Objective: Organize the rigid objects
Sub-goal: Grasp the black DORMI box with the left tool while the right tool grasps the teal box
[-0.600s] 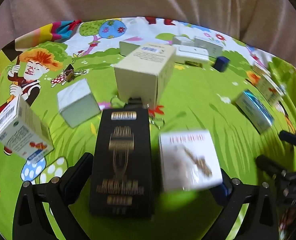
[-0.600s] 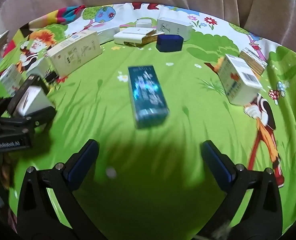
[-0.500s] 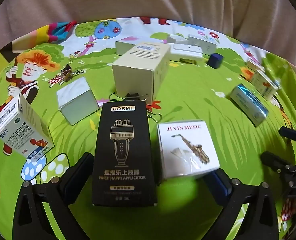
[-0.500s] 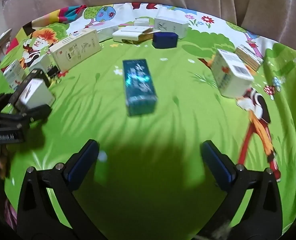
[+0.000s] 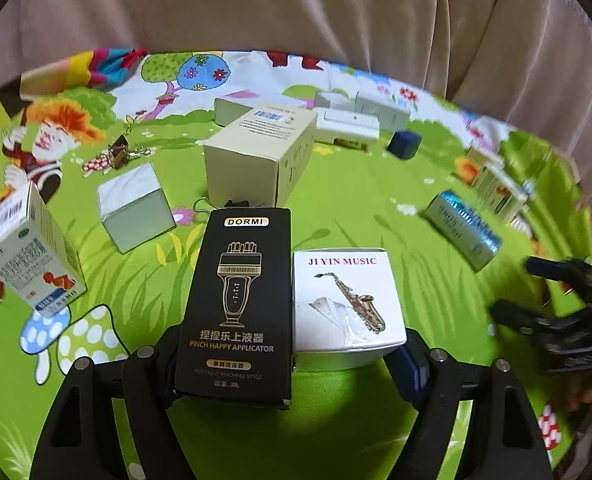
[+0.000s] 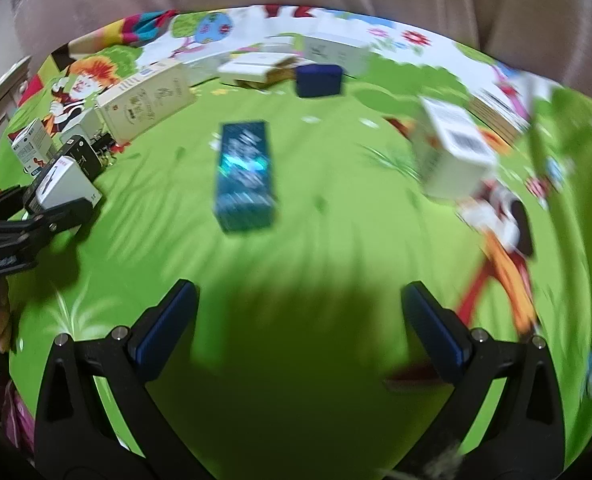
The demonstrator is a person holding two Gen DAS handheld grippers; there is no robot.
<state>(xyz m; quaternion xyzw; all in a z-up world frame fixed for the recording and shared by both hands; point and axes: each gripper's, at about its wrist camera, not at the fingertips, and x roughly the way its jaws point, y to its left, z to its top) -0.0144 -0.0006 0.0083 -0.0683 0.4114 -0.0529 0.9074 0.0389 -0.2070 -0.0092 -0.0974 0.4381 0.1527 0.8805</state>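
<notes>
My left gripper (image 5: 292,364) is wide apart, with a black DORMI box (image 5: 238,304) and a white JI YIN MUSIC box (image 5: 346,304) side by side between its fingers; the frames do not show whether they squeeze the boxes. It also shows in the right wrist view (image 6: 36,216), with the white box (image 6: 62,184) and black box (image 6: 84,156). My right gripper (image 6: 298,320) is open and empty above the green cloth, with a teal box (image 6: 244,176) lying ahead of it. The teal box also shows in the left wrist view (image 5: 462,232).
A beige carton (image 5: 260,156), a silver cube (image 5: 134,206) and a medicine box (image 5: 30,256) sit around the left gripper. A navy box (image 6: 318,80), white boxes (image 6: 336,52) and a barcode box (image 6: 454,148) lie farther off. A beige cushion backs the cloth.
The left gripper has come closer over the black and white boxes, which now sit between its fingers. The right gripper has swung, so the teal box sits more centred ahead.
</notes>
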